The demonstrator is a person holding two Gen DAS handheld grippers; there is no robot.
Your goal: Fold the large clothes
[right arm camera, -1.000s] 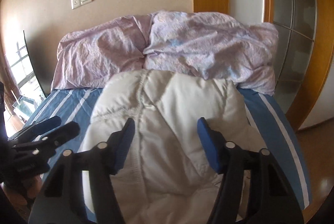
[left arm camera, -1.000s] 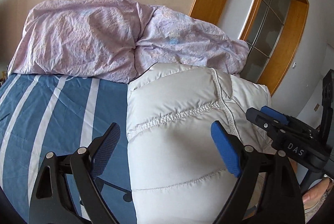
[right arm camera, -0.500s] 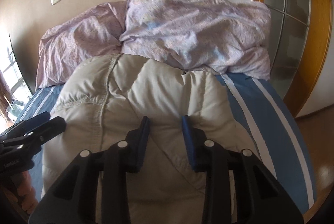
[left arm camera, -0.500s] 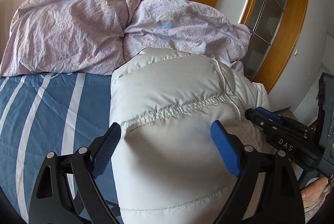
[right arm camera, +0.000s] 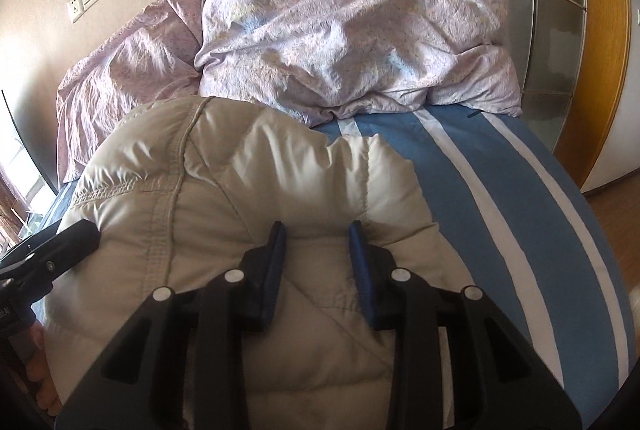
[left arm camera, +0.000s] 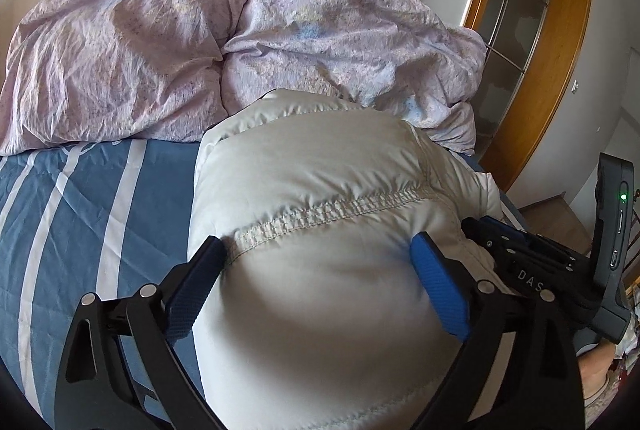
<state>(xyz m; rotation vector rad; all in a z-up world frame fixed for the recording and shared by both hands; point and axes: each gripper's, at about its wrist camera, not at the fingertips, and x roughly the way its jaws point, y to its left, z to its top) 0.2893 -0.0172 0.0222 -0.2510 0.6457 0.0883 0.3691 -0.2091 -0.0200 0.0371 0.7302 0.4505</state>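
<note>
Both tilted down over the puffy white jacket (left arm camera: 320, 213) on the striped bed (left arm camera: 92, 197): left gripper (left arm camera: 320, 282) spread wide, jaws just opening, fabric bulging between; right gripper (right arm camera: 318, 262) just closed, pinching a jacket fold.

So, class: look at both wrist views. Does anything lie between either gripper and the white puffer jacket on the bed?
Nothing visible does. The left gripper straddles the white puffer jacket with wide jaws that have just been opening. The right gripper, jaws narrowed after closing, has a fold of the jacket between its pads. The lilac duvet lies beyond.
</note>
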